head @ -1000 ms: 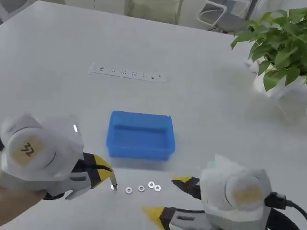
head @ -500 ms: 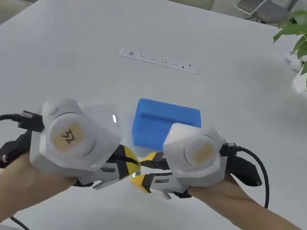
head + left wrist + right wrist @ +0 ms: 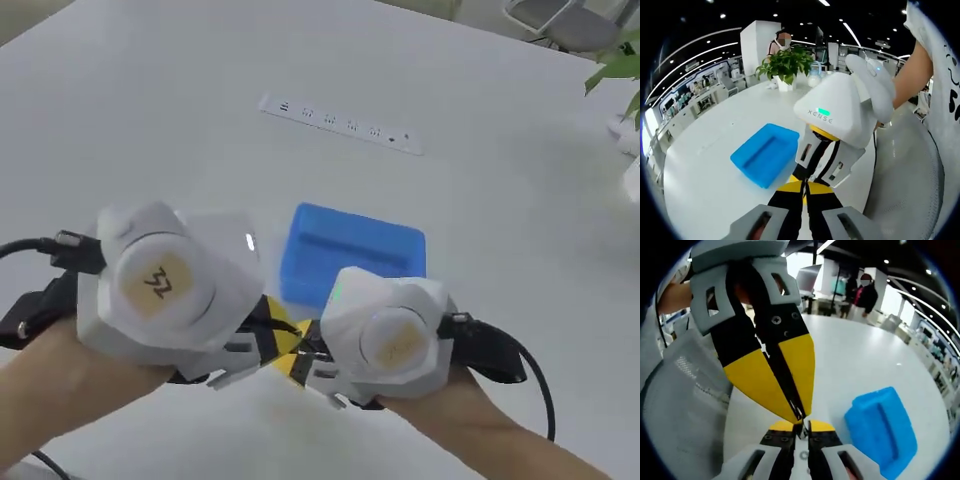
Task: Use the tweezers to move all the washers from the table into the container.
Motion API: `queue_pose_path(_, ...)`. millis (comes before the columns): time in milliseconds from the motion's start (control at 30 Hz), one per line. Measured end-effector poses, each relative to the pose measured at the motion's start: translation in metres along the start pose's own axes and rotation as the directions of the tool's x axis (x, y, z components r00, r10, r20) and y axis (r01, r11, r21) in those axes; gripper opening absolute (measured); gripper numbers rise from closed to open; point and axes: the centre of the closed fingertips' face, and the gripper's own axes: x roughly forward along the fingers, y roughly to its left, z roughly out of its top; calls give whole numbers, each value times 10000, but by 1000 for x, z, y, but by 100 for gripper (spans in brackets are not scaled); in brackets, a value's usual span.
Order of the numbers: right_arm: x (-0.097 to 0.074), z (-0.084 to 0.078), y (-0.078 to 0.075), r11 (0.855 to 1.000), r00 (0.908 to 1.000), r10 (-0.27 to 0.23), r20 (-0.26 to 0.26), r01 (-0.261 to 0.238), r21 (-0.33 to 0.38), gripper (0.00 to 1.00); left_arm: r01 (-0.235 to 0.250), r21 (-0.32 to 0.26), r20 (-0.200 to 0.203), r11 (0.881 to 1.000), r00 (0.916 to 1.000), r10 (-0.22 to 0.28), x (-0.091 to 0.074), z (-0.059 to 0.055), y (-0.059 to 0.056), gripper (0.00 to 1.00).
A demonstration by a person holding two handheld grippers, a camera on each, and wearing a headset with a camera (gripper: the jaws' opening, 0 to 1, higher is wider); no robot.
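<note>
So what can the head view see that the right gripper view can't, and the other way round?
Head view: a white power strip beyond the blue container, and a black cable trailing off one claw.

Right gripper view: the left claw up close, its yellow jaws shut on the thin tweezers, and what looks like a small washer on the table between that view's own jaws.

Both: the blue container and the white table.

You work at a wide white table point(image 3: 150, 90), a power strip point(image 3: 340, 124) lying across its far side; a leafy plant point(image 3: 785, 64) in a white pot stands at one edge, a chair point(image 3: 575, 33) beyond; behind rise a white column point(image 3: 757, 42) and desks; strip lights point(image 3: 850, 34) line the dark ceiling; a person point(image 3: 866, 295) stands far off.
</note>
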Motion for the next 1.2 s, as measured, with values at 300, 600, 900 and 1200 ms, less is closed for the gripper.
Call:
queue_pose_path(300, 0, -1, -3, 9982, 9986, -448, 295, 435, 424, 4, -2148, -1922, 1591, 9576, 9560, 2464, -28, 4, 13, 29)
queue_pose_path(600, -1, 0, -6, 9920, 9983, -412, 416, 359, 1212, 4, -5075, -3462, 540, 7891, 8289, 5568, -74, -41, 18, 76)
queue_pose_path(900, -10, 5, -9, 9658, 9977, -296, 607, 129, 2588, 4, -5817, -4063, 410, 7046, 7588, 6501, -77, -45, 13, 88)
queue_pose_path(1200, -46, 26, -27, 9616, 9866, -974, 1306, 594, 2681, 4, -6481, -3849, 95, 6571, 7091, 7050, -82, -55, 22, 85)
